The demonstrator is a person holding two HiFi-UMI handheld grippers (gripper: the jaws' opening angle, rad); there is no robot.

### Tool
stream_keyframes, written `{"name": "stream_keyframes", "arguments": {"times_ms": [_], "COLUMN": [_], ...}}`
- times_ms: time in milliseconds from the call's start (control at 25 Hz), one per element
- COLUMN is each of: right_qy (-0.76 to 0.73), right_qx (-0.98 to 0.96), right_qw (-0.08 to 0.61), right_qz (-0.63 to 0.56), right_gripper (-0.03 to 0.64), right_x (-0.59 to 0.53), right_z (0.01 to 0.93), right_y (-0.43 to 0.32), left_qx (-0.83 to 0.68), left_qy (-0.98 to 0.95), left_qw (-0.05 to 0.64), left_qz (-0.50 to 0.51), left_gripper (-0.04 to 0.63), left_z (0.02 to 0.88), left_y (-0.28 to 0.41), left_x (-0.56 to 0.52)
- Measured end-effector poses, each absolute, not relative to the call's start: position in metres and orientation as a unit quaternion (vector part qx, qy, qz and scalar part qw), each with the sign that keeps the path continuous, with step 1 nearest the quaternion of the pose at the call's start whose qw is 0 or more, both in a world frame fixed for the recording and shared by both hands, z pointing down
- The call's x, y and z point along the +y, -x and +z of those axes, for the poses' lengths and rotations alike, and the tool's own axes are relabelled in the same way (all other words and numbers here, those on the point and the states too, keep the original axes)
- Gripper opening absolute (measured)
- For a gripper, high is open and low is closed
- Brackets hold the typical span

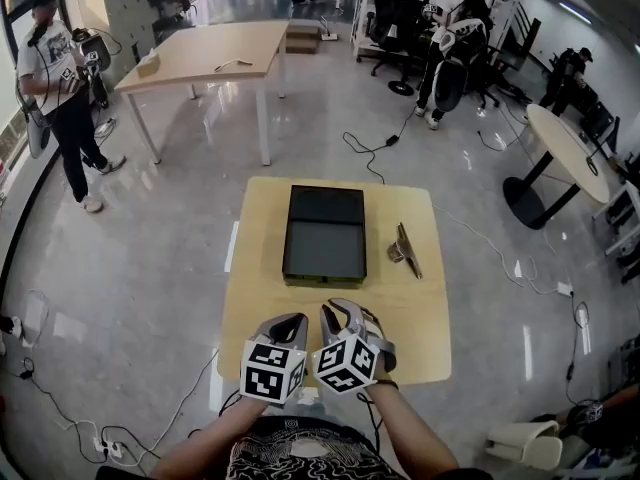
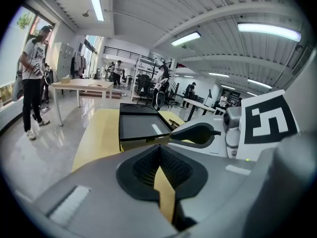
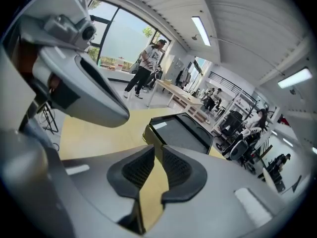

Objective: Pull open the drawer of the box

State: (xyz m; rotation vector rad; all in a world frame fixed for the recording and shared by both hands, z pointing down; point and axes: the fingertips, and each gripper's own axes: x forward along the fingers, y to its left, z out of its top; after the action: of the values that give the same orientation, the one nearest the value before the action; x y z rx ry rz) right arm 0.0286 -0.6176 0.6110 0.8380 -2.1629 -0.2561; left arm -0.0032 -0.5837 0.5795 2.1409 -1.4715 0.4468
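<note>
The left claw [image 1: 288, 320] and right claw [image 1: 345, 310] hang side by side over the worktop's [image 1: 262, 298] near edge, marker cubes toward the person. In the left gripper view the left claw is clenched, pads meeting at the tips on nothing. In the right gripper view the right claw is drawn in to a thin slit, also empty. Neither touches anything.

The black box [image 1: 327, 204] lies at the middle of the worktop, well apart from both claws. Its drawer [image 1: 324, 253] seems to stand out toward the person as a shallow, bare tray with an olive front edge. If so, the pull is done and nothing is left but to stay clear. I cannot rule out that this part is a recessed lid.

Just right of the box lies a small metal tool [image 1: 405, 249], apart from it.

The worktop is pale wood, otherwise bare. Around it are a glossy grey floor with trailing cables, a long table, a round one, office chairs, and people standing about.
</note>
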Motion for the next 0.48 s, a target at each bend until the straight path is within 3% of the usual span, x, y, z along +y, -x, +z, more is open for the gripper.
{"name": "stream_keyframes", "arguments": {"times_ms": [200,480], "right_qy": [-0.297,-0.27], "right_qx": [-0.848,-0.831], "right_qw": [0.419,0.46], "right_qz": [-0.134,-0.16], "right_gripper": [0.057,0.078], "right_x": [-0.639,-0.69], "right_z": [0.624,0.667], "right_y": [-0.062,-0.022], "left_qx": [-0.565,-0.58], "left_qy": [-0.769,-0.754], "left_qw": [0.254,0.269], "left_qz": [0.158,0.154], "left_gripper": [0.008,0.008], "left_z": [0.576,0.602], "left_y": [-0.026,0.03], "left_x": [-0.597,-0.634]}}
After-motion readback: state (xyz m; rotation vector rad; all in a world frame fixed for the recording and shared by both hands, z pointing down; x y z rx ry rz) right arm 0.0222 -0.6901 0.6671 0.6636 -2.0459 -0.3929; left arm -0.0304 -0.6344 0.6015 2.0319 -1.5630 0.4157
